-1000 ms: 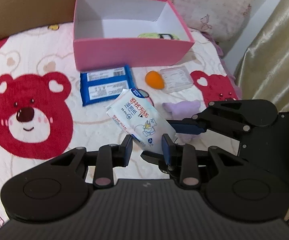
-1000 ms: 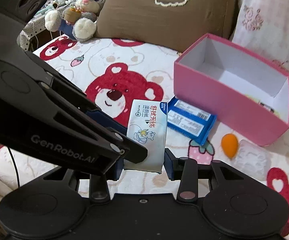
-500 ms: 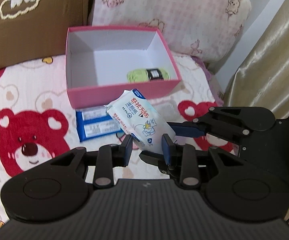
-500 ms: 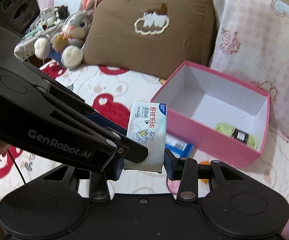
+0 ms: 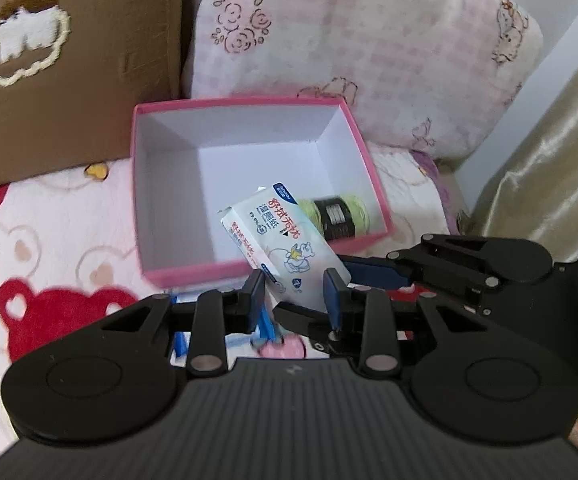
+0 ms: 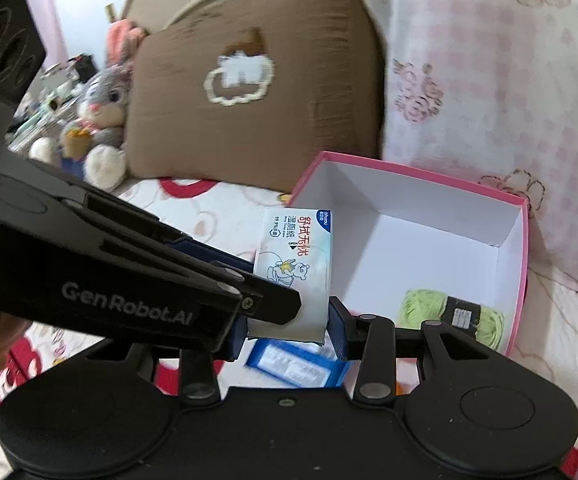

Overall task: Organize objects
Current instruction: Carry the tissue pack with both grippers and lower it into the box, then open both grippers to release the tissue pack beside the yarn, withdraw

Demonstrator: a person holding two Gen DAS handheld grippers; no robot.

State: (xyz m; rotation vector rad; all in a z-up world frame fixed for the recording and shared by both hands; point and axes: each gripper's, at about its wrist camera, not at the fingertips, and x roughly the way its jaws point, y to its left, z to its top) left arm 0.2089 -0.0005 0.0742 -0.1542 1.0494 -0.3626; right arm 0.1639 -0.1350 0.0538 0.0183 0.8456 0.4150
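Observation:
Both grippers hold one white wet-wipes pack [image 5: 285, 244] from its near end, up in the air over the near edge of the pink box [image 5: 177, 276]. My left gripper [image 5: 294, 296] is shut on it; my right gripper [image 6: 287, 328] is shut on it too, seen in the right wrist view with the pack [image 6: 295, 256] standing up. The pink box [image 6: 517, 280] is open, white inside, and holds a green yarn ball [image 5: 341, 216], also in the right wrist view [image 6: 449, 314]. A blue wipes pack [image 6: 297, 366] lies on the bedspread below.
A brown pillow [image 5: 49, 60] and a pink checked pillow [image 5: 349, 40] stand behind the box. A grey plush rabbit [image 6: 97, 120] sits at far left. A gold curtain [image 5: 549, 160] hangs on the right. The bedspread [image 5: 49, 240] has red bear prints.
Both grippers have risen and moved forward with the wipes pack, from above the bedspread to over the box's near edge. The orange and purple items have dropped out of view.

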